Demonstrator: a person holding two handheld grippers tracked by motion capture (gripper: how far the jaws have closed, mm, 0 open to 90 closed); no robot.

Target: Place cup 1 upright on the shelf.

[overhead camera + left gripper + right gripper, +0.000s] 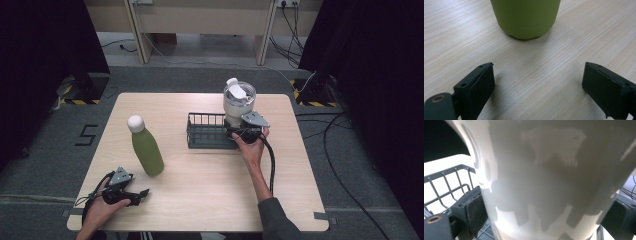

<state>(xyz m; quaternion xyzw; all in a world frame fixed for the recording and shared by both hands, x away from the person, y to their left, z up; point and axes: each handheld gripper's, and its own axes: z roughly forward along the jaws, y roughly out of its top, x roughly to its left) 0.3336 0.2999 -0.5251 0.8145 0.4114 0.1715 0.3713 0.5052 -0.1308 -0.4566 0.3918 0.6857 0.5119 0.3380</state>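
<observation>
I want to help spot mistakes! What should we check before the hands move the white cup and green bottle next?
1. Right gripper jaws on both sides of the white plastic tumbler with lid: ok.
2. Grip tight: cannot tell.
3. Tumbler upright at the dark wire basket: ok.
4. Tumbler bottom resting inside basket: cannot tell.
5. Left gripper open, facing the green metal bottle with white cap: ok.
6. Bottle upright on the light wooden table: ok.

Light wood-grain counter (210, 200) stands on grey carpet floor (45, 165), which bears a black marking (86, 135). Black curtains (45, 45) hang at both sides. Pale wooden furniture legs (137, 35) and loose cables (345, 165) occupy the floor beyond.
</observation>
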